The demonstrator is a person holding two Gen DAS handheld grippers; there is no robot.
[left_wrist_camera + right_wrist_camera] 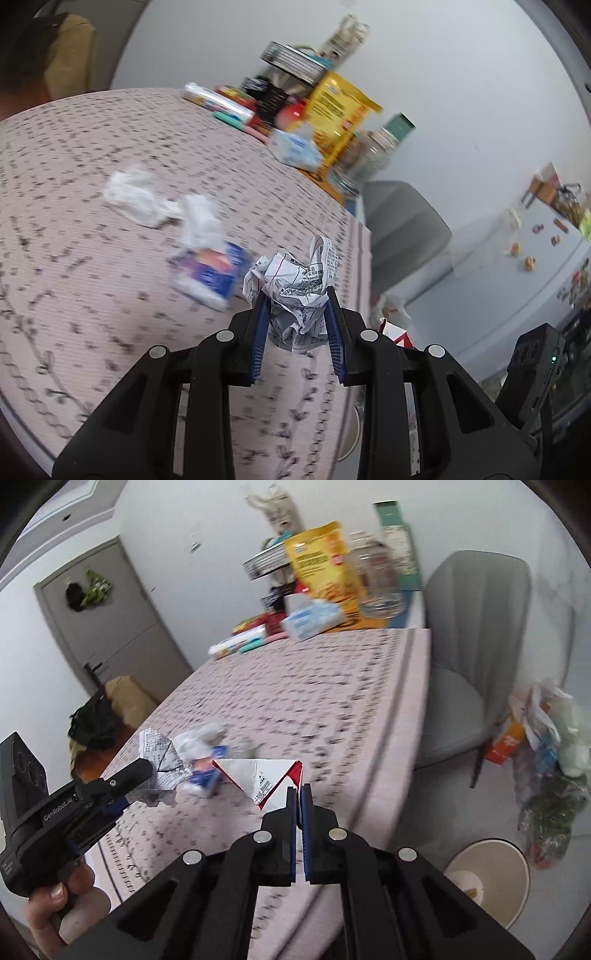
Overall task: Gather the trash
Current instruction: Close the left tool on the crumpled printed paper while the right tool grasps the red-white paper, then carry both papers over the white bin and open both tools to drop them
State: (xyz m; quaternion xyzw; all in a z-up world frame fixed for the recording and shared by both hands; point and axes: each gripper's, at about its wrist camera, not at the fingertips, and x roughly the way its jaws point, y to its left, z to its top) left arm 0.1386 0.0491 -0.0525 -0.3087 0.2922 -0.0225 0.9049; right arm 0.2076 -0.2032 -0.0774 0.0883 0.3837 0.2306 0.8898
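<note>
Both grippers are loaded, so the step in hand looks like carrying trash off the patterned pink cloth-covered surface (92,155) to a bin. The left gripper (298,325) is clamped at a moderate width on a crumpled ball of printed white paper (295,288), which bulges up and forward past its fingertips; the wad has no clear long axis, though one twisted corner sticks upward. The right gripper (298,805) is pinched nearly closed on the edge of a flattened white-and-red carton piece (258,775), whose long axis runs leftward from the fingertips, roughly crosswise to the fingers.

Below and to the right of the right gripper stands a round beige waste bin (487,878) on the floor. The next move likely calls for swinging each gripper over its opening before letting go. Ahead of the left gripper, crumpled white tissues (133,195) and a blue-and-white wrapper (210,277) lie on the surface, not yet collected.
</note>
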